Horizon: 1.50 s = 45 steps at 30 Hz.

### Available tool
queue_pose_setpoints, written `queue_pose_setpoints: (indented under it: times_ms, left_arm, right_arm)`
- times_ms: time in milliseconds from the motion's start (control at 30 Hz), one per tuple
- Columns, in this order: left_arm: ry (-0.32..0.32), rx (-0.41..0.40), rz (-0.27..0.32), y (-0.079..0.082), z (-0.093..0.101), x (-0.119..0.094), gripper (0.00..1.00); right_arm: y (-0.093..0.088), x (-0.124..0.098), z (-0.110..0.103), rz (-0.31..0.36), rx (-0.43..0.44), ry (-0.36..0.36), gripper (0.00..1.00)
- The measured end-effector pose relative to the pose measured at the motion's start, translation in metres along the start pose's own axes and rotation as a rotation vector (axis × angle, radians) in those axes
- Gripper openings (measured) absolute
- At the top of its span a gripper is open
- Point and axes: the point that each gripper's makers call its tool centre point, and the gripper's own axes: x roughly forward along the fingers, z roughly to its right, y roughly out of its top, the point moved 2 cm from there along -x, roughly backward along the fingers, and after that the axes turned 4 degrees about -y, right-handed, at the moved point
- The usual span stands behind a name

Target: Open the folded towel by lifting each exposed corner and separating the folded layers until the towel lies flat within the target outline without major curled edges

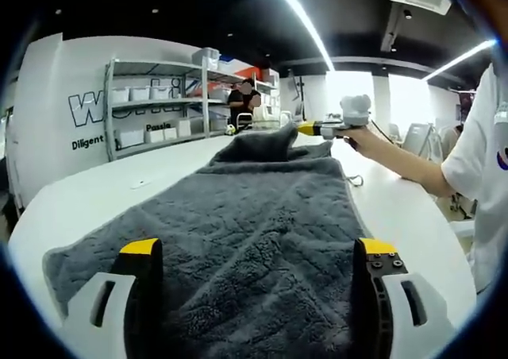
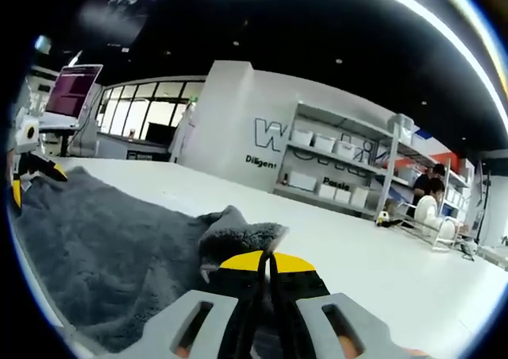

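Grey towel (image 1: 254, 216) spread on white table (image 1: 95, 192) | left claw (image 1: 258, 256) wide open, empty, over near edge | right claw (image 2: 268, 265) pinched on raised far corner | risk: thin pinch slips, corner falls back curled.

White short sleeve (image 1: 468, 148), yellow-tipped jaws

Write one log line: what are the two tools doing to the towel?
left tool: open, over grey towel | right tool: shut on towel corner, lifted | towel: mostly spread on white table
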Motion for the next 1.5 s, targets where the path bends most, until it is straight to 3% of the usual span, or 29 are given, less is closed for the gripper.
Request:
queue_pose_setpoints:
  times_ms: [400,500,1000,1133,1500]
  left_arm:
    - [-0.009,0.011,-0.010,-0.001,0.006,0.004,0.98]
    - [-0.009,0.002,-0.011,-0.002,0.004,0.004,0.98]
    - [0.024,0.015,-0.011,0.001,-0.004,0.002,0.96]
    - [0.028,0.011,-0.016,-0.001,-0.006,0.002,0.96]
    - [0.047,0.006,-0.022,-0.003,-0.011,0.000,0.96]
  right_arm:
    - [-0.005,0.003,0.000,-0.007,-0.077,-0.012,0.00]
    - [-0.004,0.006,0.007,-0.025,-0.136,-0.027,0.00]
    - [0.030,0.040,0.045,-0.063,-0.237,-0.022,0.00]
    - [0.032,0.049,0.061,-0.085,-0.243,-0.029,0.00]
    - [0.034,0.067,0.079,-0.136,-0.316,-0.035,0.00]
